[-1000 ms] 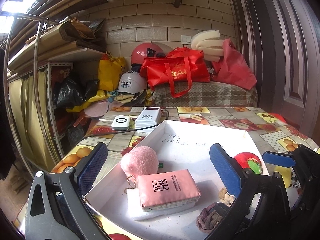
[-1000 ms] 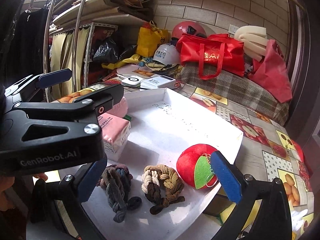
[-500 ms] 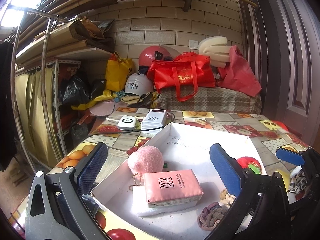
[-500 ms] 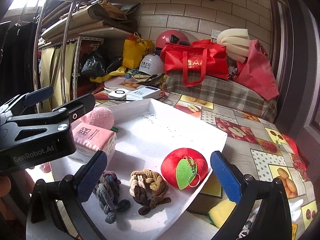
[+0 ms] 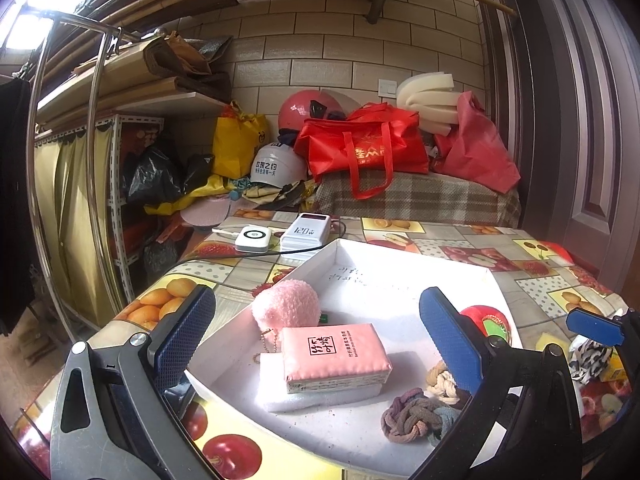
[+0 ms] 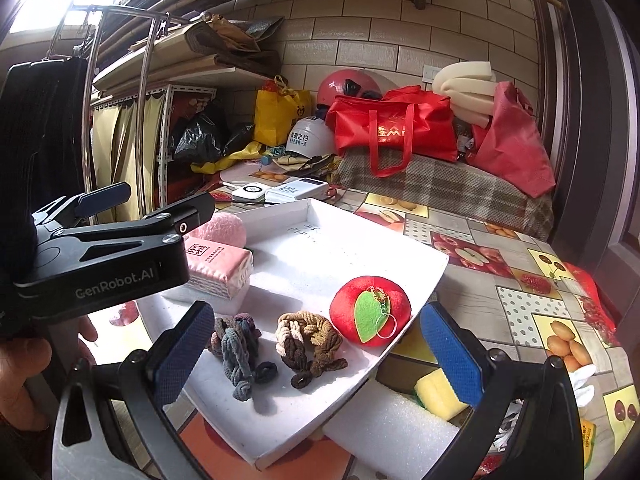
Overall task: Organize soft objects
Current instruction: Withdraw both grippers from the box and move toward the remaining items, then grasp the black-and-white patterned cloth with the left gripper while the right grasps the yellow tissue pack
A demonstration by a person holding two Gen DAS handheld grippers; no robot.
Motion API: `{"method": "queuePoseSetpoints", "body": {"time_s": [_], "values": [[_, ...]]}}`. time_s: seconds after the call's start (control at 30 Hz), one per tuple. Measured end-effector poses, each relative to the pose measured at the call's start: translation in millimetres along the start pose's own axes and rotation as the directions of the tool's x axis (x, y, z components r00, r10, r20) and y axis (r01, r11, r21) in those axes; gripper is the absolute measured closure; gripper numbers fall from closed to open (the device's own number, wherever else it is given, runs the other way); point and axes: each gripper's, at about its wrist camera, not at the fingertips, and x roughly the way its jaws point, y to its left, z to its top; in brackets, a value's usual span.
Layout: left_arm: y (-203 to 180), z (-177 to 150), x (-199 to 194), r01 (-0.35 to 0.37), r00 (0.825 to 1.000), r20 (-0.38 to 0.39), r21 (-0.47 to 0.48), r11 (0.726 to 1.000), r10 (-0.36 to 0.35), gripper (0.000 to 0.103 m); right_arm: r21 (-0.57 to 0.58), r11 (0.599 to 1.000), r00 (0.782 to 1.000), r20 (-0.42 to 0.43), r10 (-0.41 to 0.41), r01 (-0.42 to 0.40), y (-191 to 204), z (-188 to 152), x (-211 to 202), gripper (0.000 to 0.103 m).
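Note:
A white tray (image 5: pixel 400 296) (image 6: pixel 320 256) sits on the fruit-print table. It holds a pink pompom (image 5: pixel 286 304) (image 6: pixel 224 228), a pink tissue pack (image 5: pixel 334 350) (image 6: pixel 218 264) lying on a white foam pad (image 5: pixel 312 398), a grey-purple braided scrunchie (image 5: pixel 412 416) (image 6: pixel 236 348), a brown-beige scrunchie (image 5: pixel 440 380) (image 6: pixel 308 336) and a red apple plush (image 5: pixel 486 318) (image 6: pixel 370 308). My left gripper (image 5: pixel 316 336) hovers open at the tray's near-left side. My right gripper (image 6: pixel 316 356) is open in front of the scrunchies, holding nothing.
Outside the tray's right edge lie a yellow sponge (image 6: pixel 436 394), a white foam block (image 6: pixel 392 428) and a black-and-white cloth (image 5: pixel 590 356). Two white power banks (image 5: pixel 306 232) with a cable sit behind the tray. A metal rack (image 5: pixel 96 160) stands left, red bags (image 5: pixel 360 152) at the back.
Both grippers have drawn back and up from the tray, staying open. The sponge and foam block beside the tray have come into the right wrist view. The objects have not moved.

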Motion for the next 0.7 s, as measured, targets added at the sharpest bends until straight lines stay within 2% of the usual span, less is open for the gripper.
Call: {"method": "queuePoseSetpoints", "body": {"time_s": [0.1,0.23,0.47,0.7], "values": [[-7.0,-2.2,-2.7,0.008,1.0,-0.005,0.022,1.0,-0.008,0.0,0.038,0.999,0.999,0.03,0.035,-0.036,-9.9,-3.0,-9.7,0.0],[-19.9,-4.5,-7.7,0.058,0.998,-0.02,0.047,0.997,-0.058,0.0,0.09,0.995,0.997,0.058,0.042,-0.047,-27.8,-8.9,-23.2,0.0],[-48.4,-8.1,-18.7,0.159,0.987,-0.04,0.088,0.983,-0.156,0.0,0.081,0.997,0.998,0.069,-0.006,0.0,-54.4,-24.1,-52.1,0.0],[-74.0,-10.6,-25.9,0.249,0.968,-0.064,0.135,0.959,-0.242,0.0,0.191,0.977,0.995,0.02,-0.096,0.09,-113.9,-42.2,-74.2,0.0]]}}
